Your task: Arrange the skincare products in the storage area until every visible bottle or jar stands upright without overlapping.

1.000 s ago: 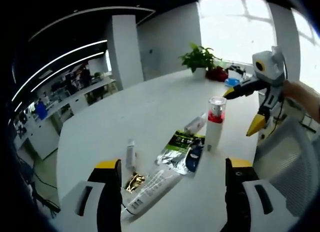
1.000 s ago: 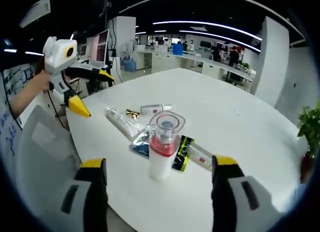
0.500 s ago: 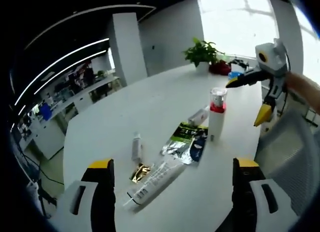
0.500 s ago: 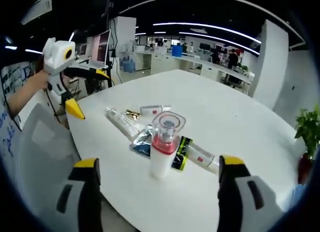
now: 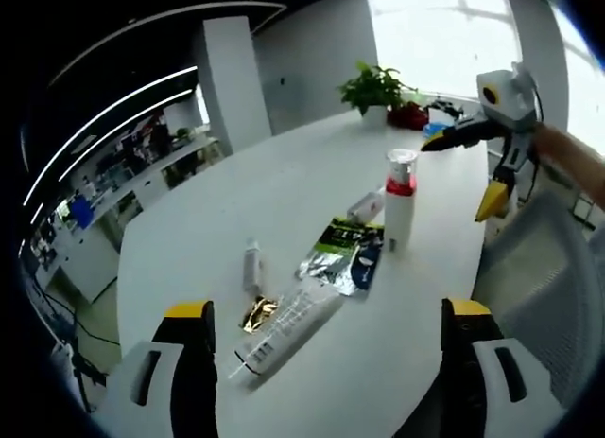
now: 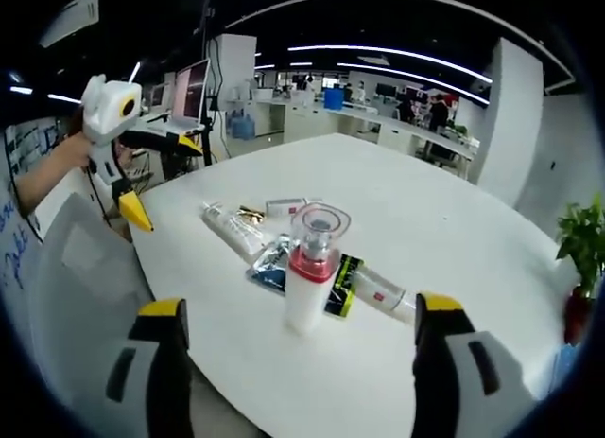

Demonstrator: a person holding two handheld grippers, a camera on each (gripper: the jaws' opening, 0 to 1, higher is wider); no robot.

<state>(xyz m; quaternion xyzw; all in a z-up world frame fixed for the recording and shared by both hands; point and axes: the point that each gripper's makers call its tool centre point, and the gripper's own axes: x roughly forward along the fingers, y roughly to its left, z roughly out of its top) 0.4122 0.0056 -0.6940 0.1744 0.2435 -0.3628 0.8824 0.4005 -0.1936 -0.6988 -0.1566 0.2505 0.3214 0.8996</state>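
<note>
While we held both grippers up over the white table [image 5: 217, 220], nothing was in them. Our left gripper [image 5: 326, 339] had its jaws wide apart, and so did our right gripper [image 6: 295, 339]. We could also see the right gripper far off in the left gripper view, at the table's edge, with its yellow tips spread.

One bottle [image 6: 307, 268] stood up straight near the middle of the table. It was white with a red ring and a clear cap. All the other things lay flat beside it. A shiny packet [image 5: 345, 256] lay just next to the bottle's foot. A small clear bottle [image 6: 376, 291] lay on its side behind the packet. A long white tube [image 5: 284, 331] lay flat nearer to the left gripper, with a little gold thing [image 5: 253, 315] touching it. A short white tube [image 5: 250, 266] lay a bit apart from those.

A green plant [image 5: 373, 86] stood at the far end of the table.
</note>
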